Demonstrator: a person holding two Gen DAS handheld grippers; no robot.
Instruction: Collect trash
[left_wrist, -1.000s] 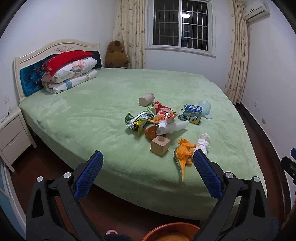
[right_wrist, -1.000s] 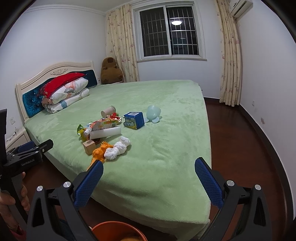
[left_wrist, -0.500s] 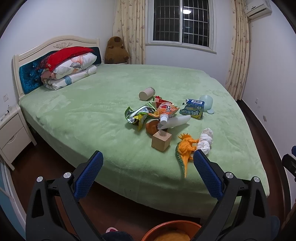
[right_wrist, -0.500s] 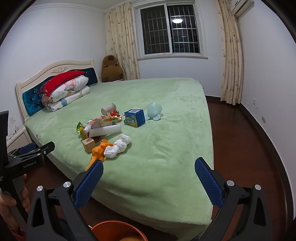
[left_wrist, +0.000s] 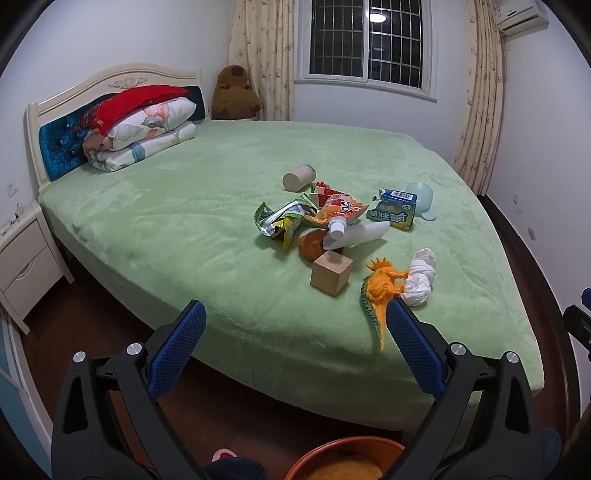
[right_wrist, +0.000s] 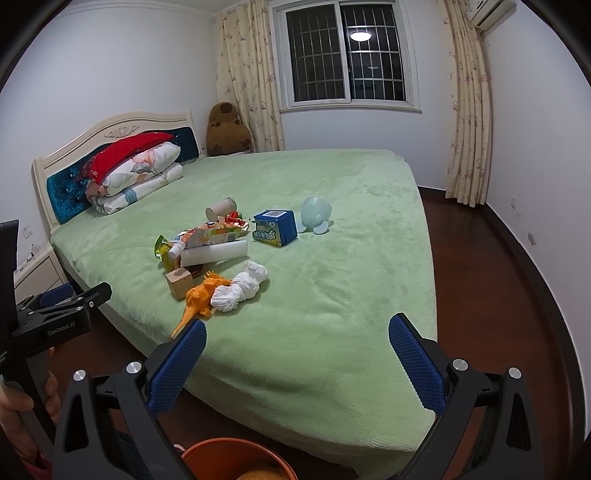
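A pile lies on the green bed: green snack wrappers, an orange snack bag, a white bottle, a paper cup, a blue carton, a crumpled white tissue, an orange toy dinosaur and a wooden block. My left gripper is open and empty, short of the bed's near edge. My right gripper is open and empty over the bed's corner. The tissue and carton also show in the right wrist view.
An orange bucket stands on the floor below both grippers. A pale green cup lies beside the carton. Folded bedding is at the headboard. A nightstand stands left of the bed. A plush toy sits in the corner.
Both grippers have moved a little closer to the bed and the pile. Both stay open and empty.
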